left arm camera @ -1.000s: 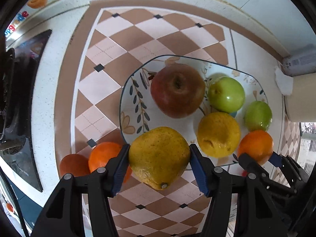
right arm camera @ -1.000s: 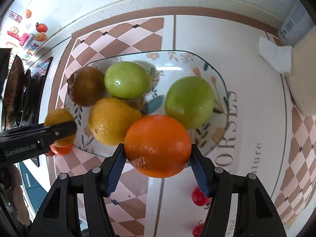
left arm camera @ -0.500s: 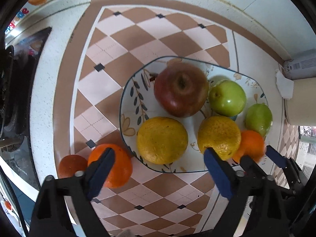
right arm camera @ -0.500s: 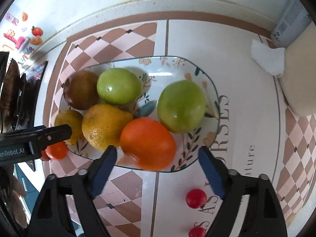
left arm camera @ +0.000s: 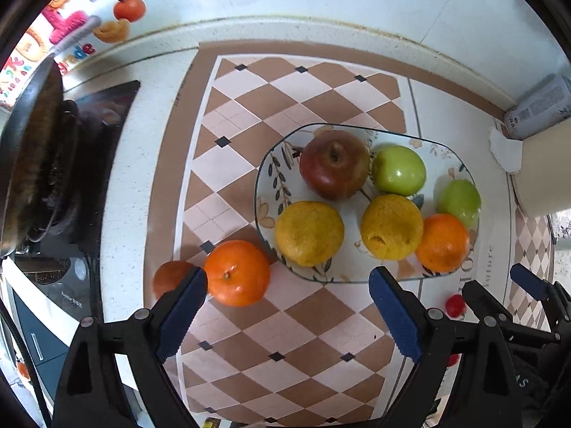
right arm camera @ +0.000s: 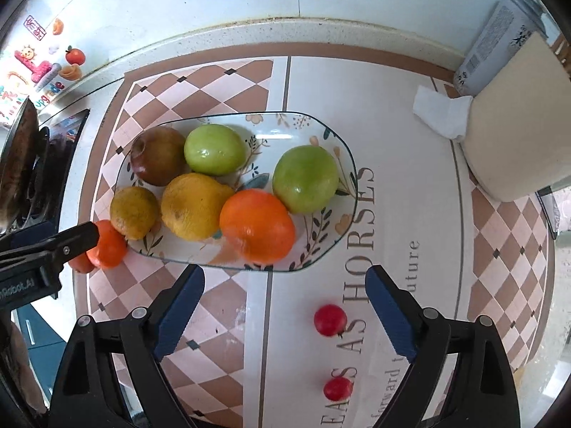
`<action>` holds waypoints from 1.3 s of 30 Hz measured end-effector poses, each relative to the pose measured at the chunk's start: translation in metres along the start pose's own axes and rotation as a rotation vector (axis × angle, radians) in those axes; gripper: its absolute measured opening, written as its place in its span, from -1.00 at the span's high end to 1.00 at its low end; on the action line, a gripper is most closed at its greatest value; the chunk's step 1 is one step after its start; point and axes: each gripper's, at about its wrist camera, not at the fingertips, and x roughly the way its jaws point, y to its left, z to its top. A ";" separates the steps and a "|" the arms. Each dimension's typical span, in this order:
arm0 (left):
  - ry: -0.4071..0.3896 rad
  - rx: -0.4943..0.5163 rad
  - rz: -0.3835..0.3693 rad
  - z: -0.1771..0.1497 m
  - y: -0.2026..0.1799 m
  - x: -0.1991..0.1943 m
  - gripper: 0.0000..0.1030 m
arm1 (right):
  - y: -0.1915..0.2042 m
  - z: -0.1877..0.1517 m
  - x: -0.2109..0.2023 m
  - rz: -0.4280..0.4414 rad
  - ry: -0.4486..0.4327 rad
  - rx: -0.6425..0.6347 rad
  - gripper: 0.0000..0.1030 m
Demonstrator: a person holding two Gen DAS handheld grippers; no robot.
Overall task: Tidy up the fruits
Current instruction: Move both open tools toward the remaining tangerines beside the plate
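On the tabletop (left arm camera: 135, 185), six fruits sat in the plate (right arm camera: 335, 149). Both hand-held grippers, left (left arm camera: 287, 315) and right (right arm camera: 285, 312), hung released and empty, the right's jaws opening. The orange (right arm camera: 257, 226) near the rim might roll off.

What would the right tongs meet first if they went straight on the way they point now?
Probably the bare mat just in front of the plate, between its rim and the small red fruit; depth is unclear. Their jaws, with nothing between them, are opening.
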 end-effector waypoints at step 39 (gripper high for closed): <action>-0.107 -0.183 0.121 -0.060 0.074 -0.043 -0.97 | 0.048 -0.038 -0.026 0.263 0.038 -0.011 -0.82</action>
